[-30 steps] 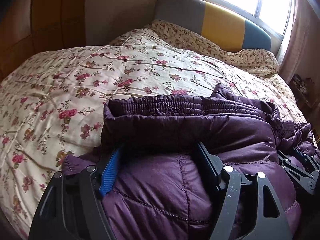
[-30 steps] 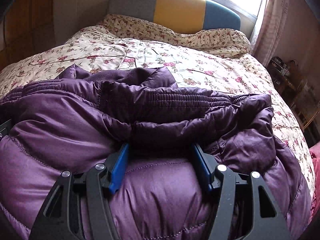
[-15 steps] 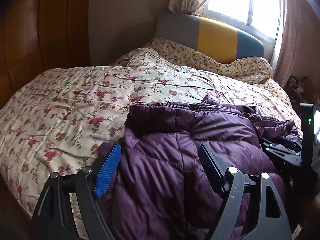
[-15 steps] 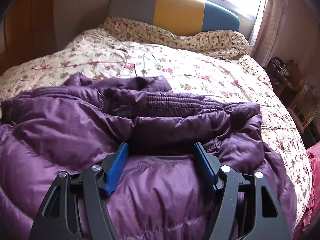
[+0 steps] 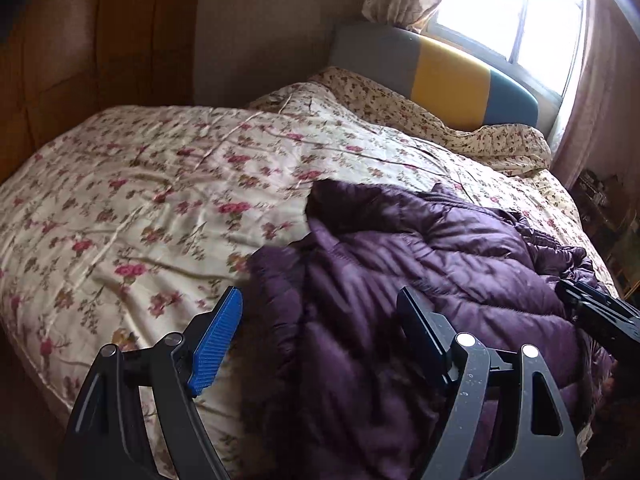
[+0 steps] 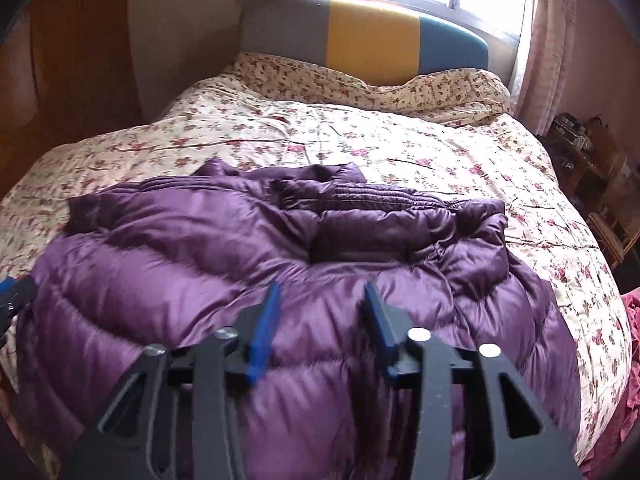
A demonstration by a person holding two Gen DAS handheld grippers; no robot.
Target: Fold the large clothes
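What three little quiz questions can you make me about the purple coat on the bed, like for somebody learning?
1. True or false: the purple coat lies on a flowered quilt.
2. The middle stripe of the headboard is which colour? A yellow, B red, C white.
3. Fill in: the left hand-held gripper has its jaws ____ over the coat's edge.

Key:
1. True.
2. A.
3. Open. The right hand-held gripper has just been closing its jaws, with a gap left between them above the coat and no cloth pinched.
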